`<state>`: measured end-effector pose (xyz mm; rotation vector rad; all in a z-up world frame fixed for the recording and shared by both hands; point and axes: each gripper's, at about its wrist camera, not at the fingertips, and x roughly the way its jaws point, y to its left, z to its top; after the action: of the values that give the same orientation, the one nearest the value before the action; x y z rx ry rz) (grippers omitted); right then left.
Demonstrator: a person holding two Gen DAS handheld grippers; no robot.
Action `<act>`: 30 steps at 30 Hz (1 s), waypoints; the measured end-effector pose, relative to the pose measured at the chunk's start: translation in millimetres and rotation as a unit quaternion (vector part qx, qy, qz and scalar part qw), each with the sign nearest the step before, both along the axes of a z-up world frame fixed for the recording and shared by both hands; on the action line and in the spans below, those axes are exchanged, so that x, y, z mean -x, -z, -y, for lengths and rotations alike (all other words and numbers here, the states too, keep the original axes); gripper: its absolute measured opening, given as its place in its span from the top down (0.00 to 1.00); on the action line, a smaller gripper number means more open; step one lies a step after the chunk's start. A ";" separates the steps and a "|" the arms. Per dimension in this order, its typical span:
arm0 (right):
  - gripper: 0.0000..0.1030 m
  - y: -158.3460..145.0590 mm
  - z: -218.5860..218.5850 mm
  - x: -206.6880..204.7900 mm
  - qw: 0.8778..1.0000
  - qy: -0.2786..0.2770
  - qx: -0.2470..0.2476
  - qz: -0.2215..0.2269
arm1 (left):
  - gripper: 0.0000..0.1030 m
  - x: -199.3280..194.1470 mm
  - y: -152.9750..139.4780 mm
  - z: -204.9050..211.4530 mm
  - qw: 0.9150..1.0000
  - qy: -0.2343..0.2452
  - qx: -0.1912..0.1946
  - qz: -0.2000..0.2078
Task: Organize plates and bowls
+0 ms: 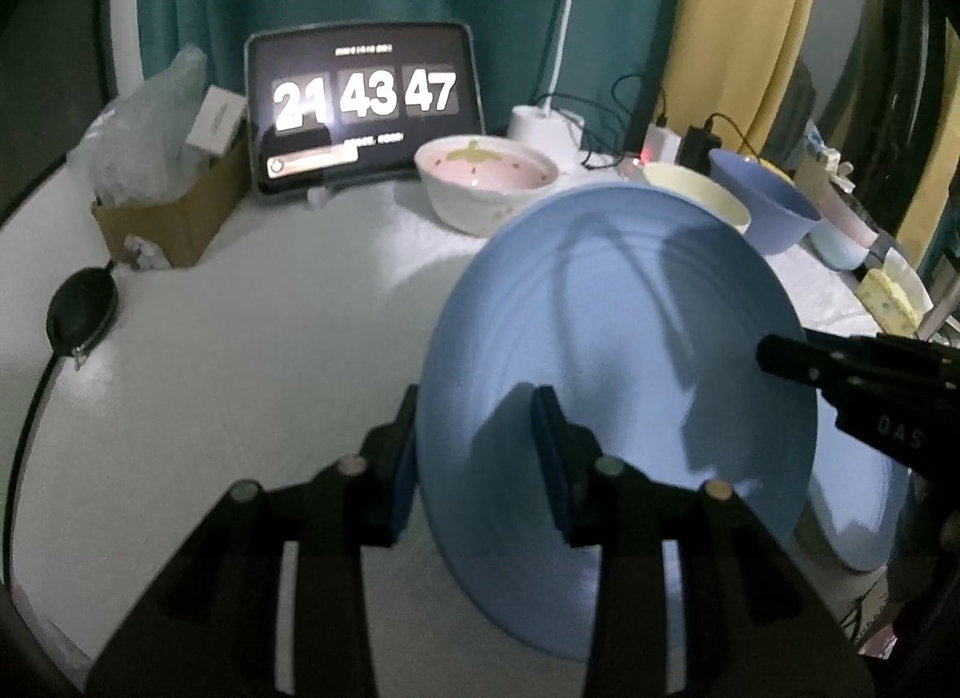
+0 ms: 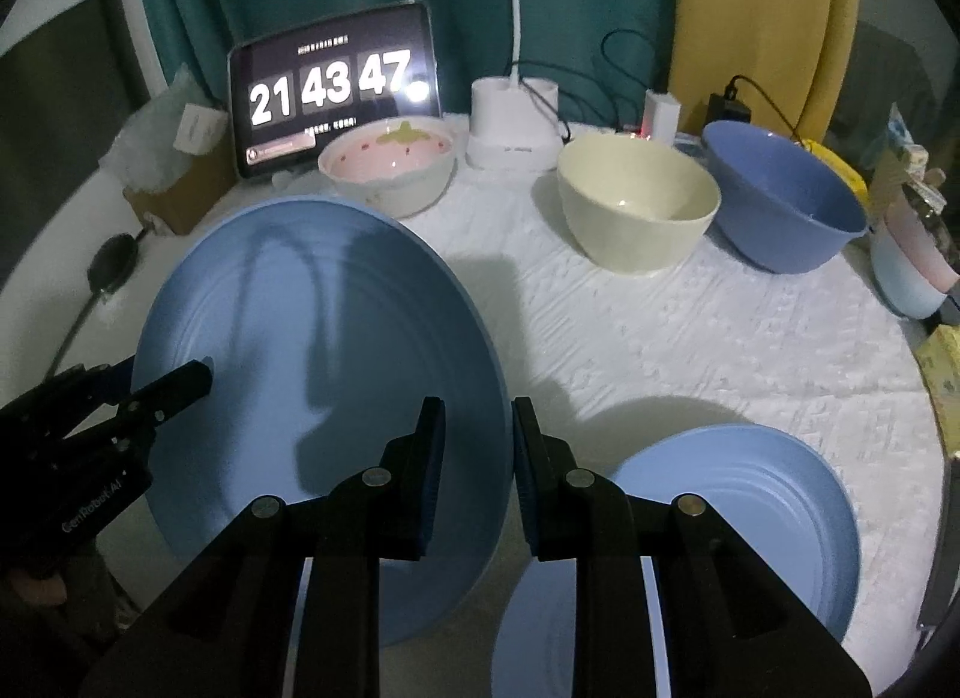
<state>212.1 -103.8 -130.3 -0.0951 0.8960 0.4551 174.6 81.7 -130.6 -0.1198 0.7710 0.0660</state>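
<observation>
A large light-blue plate is held tilted above the table; it also shows in the right wrist view. My left gripper is shut on its left rim. My right gripper straddles its right rim, one finger on each side, and is shut on it. A second light-blue plate lies flat on the table at the lower right, under the right gripper. At the back stand a pink-and-white bowl, a cream bowl and a dark-blue bowl.
A tablet clock, a white lamp base, chargers and cables line the back. A cardboard box with bags sits at the back left, a black round object at the left. Pale stacked cups stand at the right edge.
</observation>
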 end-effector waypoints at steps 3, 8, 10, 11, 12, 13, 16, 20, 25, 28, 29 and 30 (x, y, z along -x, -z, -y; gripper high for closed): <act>0.77 -8.1 7.1 4.9 1.000 0.002 -0.009 0.012 | 0.65 2.5 -9.4 5.5 1.000 0.002 -0.005 0.011; 0.77 -17.9 24.2 11.0 0.999 0.014 -0.022 0.025 | 0.65 6.0 -21.5 21.1 0.999 0.017 -0.016 0.024; 0.77 -20.6 32.8 12.7 0.999 0.021 -0.027 0.029 | 0.65 7.3 -24.4 28.3 0.999 0.023 -0.020 0.027; 0.77 -21.1 36.3 13.2 0.999 0.023 -0.029 0.030 | 0.65 7.6 -25.5 32.9 0.999 0.028 -0.022 0.028; 0.77 -21.4 40.7 13.7 0.999 0.026 -0.030 0.031 | 0.65 7.7 -26.6 37.8 0.999 0.032 -0.025 0.029; 0.77 -22.0 45.6 14.5 0.999 0.030 -0.032 0.032 | 0.65 7.6 -27.1 41.0 0.999 0.035 -0.026 0.028; 0.77 -22.5 60.4 16.1 0.998 0.042 -0.036 0.034 | 0.65 6.4 -28.6 56.1 0.998 0.048 -0.031 0.027; 0.77 -19.7 81.9 17.7 0.997 0.060 -0.040 0.032 | 0.65 2.9 -27.6 78.0 0.997 0.059 -0.032 0.027; 0.77 -13.7 110.1 19.9 0.995 0.083 -0.044 0.027 | 0.65 -1.1 -24.8 105.5 0.996 0.083 -0.038 0.019; 0.77 -9.7 125.2 21.6 0.994 0.095 -0.043 0.025 | 0.65 -3.7 -20.8 120.7 0.994 0.095 -0.043 0.012; 0.77 -8.3 130.1 22.0 0.994 0.099 -0.044 0.024 | 0.65 -4.8 -19.1 126.1 0.994 0.100 -0.044 0.009; 0.76 -6.5 134.6 22.4 0.993 0.103 -0.043 0.023 | 0.65 -5.5 -17.9 130.0 0.994 0.103 -0.044 0.007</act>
<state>189.6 -238.3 -123.8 0.0659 0.8300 0.2974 180.1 -48.3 -112.6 0.0429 0.7613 -0.0966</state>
